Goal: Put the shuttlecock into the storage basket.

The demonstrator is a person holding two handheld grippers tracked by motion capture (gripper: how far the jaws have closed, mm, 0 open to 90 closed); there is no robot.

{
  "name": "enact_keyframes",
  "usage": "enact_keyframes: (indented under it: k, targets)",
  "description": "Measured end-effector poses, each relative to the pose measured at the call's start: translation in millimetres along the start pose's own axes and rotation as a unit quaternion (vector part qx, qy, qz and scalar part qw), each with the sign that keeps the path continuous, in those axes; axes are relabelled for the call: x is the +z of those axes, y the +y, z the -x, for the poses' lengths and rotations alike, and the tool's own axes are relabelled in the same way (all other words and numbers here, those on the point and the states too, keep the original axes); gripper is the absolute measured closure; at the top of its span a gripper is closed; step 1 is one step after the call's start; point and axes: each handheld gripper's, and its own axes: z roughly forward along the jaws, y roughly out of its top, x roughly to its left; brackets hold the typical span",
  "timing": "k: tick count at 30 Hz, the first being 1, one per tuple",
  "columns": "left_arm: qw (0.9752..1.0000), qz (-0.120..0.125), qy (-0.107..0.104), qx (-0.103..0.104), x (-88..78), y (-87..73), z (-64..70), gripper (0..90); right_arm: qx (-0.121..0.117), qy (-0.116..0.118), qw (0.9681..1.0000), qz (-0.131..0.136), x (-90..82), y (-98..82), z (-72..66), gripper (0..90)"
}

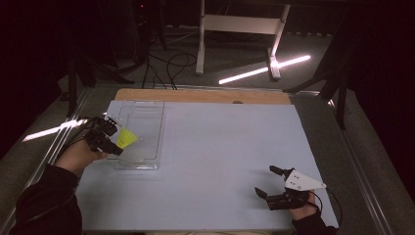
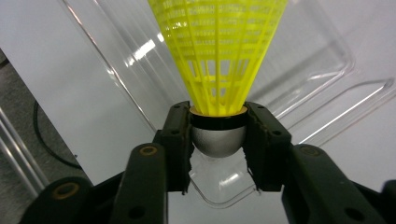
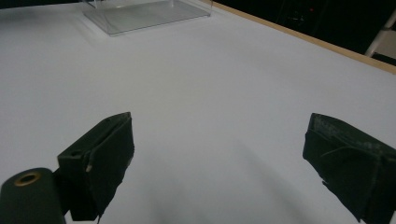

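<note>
A yellow shuttlecock (image 2: 218, 51) is gripped by its grey cap between the closed jaws of the left gripper (image 2: 218, 140) over the clear plastic tray (image 1: 147, 117), while the right gripper (image 3: 219, 158) is held wide open and empty above the white table (image 1: 220, 147).

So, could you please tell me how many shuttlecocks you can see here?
1. A yellow shuttlecock sits between the jaws of the left gripper, over the clear tray at the table's left. None lies elsewhere on the table.
</note>
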Motion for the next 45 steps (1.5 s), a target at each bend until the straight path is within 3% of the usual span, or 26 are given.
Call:
enact_keyframes:
  k: [9,10,15,19,21,23,25,27,31,36,40,45]
  targets:
    - [0.9998,0.018,0.004,-0.001,-8.6,1.3,2.5,43.5,-0.001,0.0,1.0,-0.001,0.1,0.0,0.1,8.9]
    - [0.9998,0.02,0.006,-0.003,-9.8,1.9,3.3,34.3,0.001,0.0,1.0,0.0,0.0,0.1,0.0,8.9]
    - [0.9992,0.026,0.026,-0.013,-14.7,5.9,8.2,15.4,0.0,0.0,1.0,-0.001,0.3,-0.1,0.1,8.9]
    - [0.9992,0.028,0.025,-0.011,-16.0,7.3,10.7,11.1,0.001,0.0,1.0,0.0,0.0,0.0,0.0,8.9]
    - [0.9995,0.032,0.003,0.0,-16.6,8.2,13.6,8.3,0.001,0.0,1.0,0.0,-0.1,-0.1,0.1,8.9]
    - [0.9994,0.033,-0.001,0.006,-16.4,8.0,15.1,2.3,0.001,0.0,1.0,0.0,0.0,0.0,0.1,8.9]
    - [0.9992,0.036,-0.003,0.015,-16.5,8.3,17.3,1.4,0.0,0.0,1.0,-0.001,0.0,-0.1,0.0,8.9]
    - [0.9987,0.042,-0.02,0.021,-17.3,9.1,18.7,0.3,0.001,0.0,1.0,-0.001,-0.3,-0.2,0.1,8.9]
    - [0.9982,0.052,-0.009,0.028,-18.8,10.4,22.4,0.0,0.001,0.001,1.0,-0.001,-0.5,-0.2,0.1,8.8]
    - [0.997,0.063,-0.019,0.042,-20.8,14.5,27.6,0.0,0.003,0.0,1.0,-0.002,-1.0,-0.5,0.2,8.9]
    - [0.9949,0.086,-0.019,0.048,-22.5,22.1,37.0,0.0,0.001,0.0,1.0,0.0,-1.3,-0.3,0.3,8.9]
    - [0.9915,0.11,-0.049,0.048,-26.4,31.4,47.6,0.0,0.002,0.0,1.0,-0.002,-0.6,-0.3,0.2,8.9]
